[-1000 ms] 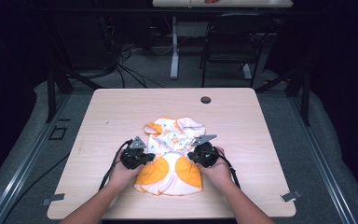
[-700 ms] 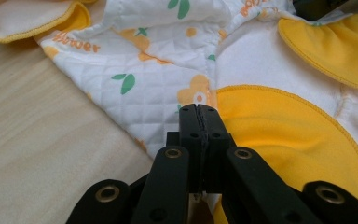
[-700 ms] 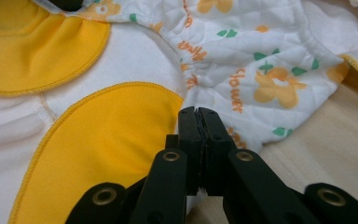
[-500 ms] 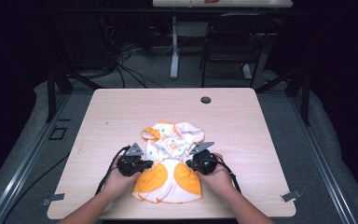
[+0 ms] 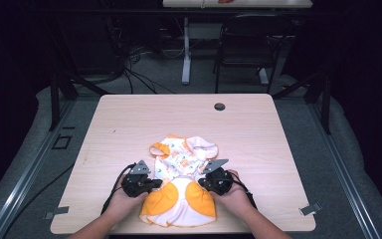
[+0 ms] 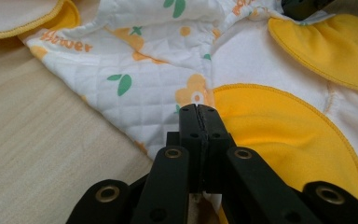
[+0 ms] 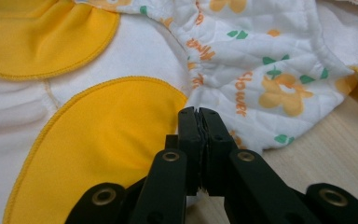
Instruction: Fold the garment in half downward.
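A small garment (image 5: 181,164) lies on the wooden table (image 5: 129,124), white quilted cloth with orange flowers and green leaves above, plain orange-yellow panels below. My left gripper (image 5: 151,185) is shut on its left side where the print meets the orange panel (image 6: 279,135). My right gripper (image 5: 202,183) is shut on the opposite side. In the left gripper view the jaws (image 6: 198,108) press together over the cloth (image 6: 158,60), and the other gripper (image 6: 303,7) shows at the top. In the right gripper view the jaws (image 7: 198,112) are likewise together on the garment's edge (image 7: 261,60).
A dark round cable hole (image 5: 219,106) sits near the table's far edge. A black chair (image 5: 243,45) and a table leg (image 5: 185,50) stand on the floor beyond. The garment's hem lies close to the near table edge (image 5: 179,230).
Both grippers have drawn back toward the near edge, and the garment has slid with them and spread longer. The jaws stayed shut.
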`<state>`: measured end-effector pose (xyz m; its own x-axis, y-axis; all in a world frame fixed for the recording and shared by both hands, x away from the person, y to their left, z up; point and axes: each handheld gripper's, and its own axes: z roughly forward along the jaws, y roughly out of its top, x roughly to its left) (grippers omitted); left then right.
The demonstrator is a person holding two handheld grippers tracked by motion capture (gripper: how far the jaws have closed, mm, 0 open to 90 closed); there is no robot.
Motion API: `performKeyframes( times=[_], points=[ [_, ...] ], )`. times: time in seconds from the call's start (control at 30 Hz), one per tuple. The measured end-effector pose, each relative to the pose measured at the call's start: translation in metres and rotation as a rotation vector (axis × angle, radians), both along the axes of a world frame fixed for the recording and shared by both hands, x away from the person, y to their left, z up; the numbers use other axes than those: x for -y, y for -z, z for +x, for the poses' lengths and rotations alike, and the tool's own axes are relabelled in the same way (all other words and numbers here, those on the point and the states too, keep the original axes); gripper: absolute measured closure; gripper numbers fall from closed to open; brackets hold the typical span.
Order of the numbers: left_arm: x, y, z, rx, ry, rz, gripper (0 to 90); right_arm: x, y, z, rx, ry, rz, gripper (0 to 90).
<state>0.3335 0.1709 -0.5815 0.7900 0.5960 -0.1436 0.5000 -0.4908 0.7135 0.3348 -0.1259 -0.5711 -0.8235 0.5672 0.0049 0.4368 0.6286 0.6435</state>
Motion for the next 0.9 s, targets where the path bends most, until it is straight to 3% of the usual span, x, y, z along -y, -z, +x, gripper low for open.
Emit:
performKeyframes(
  times=[0.13,0.27,0.33,0.53,0.67,0.73,0.9],
  points=[
    [0.001,-0.001,-0.002,-0.005,-0.001,0.001,89.5,0.000,0.001,-0.002,-0.006,0.005,0.014,87.0],
    [0.001,-0.004,0.006,-0.018,-0.010,-0.009,88.3,-0.001,-0.005,0.001,-0.022,-0.001,0.008,86.9],
    [0.003,-0.010,0.012,-0.012,-0.016,-0.020,88.1,-0.001,-0.012,0.007,-0.032,0.000,0.025,86.8],
    [0.009,-0.033,0.033,0.007,-0.007,-0.028,86.3,-0.001,-0.038,0.031,0.005,0.028,0.020,86.2],
    [0.015,-0.050,0.050,0.039,0.006,-0.009,85.8,0.001,-0.049,0.050,0.004,0.051,0.015,86.1],
    [0.016,-0.055,0.056,0.039,0.006,-0.020,85.6,0.001,-0.051,0.055,0.002,0.059,0.016,85.9],
    [0.021,-0.063,0.074,0.043,-0.017,0.001,86.1,-0.001,-0.057,0.068,0.003,0.067,0.003,85.5]
  ],
)
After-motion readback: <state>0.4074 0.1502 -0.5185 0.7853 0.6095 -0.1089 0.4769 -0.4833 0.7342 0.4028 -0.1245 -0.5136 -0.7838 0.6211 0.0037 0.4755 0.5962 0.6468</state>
